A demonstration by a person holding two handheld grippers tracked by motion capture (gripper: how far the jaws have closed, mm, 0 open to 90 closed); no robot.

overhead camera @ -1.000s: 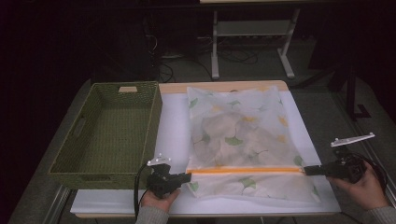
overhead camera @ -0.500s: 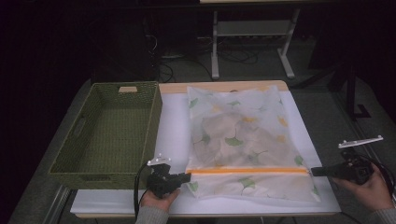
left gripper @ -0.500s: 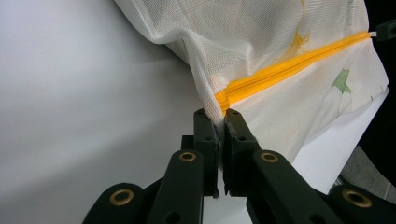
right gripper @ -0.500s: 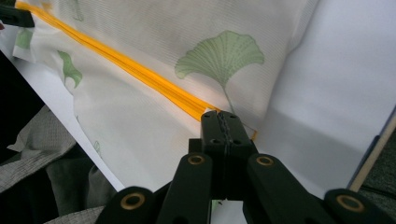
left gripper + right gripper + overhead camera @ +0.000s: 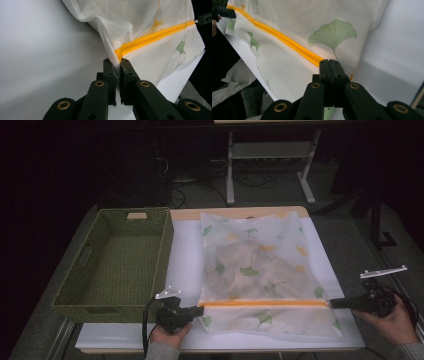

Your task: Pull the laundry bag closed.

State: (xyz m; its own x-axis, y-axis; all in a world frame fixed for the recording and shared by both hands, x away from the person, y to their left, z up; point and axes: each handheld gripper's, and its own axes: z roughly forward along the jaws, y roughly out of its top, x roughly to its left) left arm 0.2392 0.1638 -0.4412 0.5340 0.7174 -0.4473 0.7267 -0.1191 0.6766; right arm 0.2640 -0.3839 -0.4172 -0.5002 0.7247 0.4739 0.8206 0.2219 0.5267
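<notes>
Clearly, the left gripper (image 5: 117,68) pinches the mesh bag (image 5: 260,265) at the near-left end of its orange zipper (image 5: 262,303); the right gripper (image 5: 331,65), jaws pressed together, sits at the zipper's opposite end. Bare tabletop (image 5: 185,250) separates the bag from the green basket (image 5: 117,262), well to the left gripper's left.

Can't really make out what's inside the mesh zipper bag (image 5: 260,270), just pale blurry shapes. The right gripper (image 5: 331,65) covers the zipper's (image 5: 287,41) end, so no telling what it pinches.
</notes>
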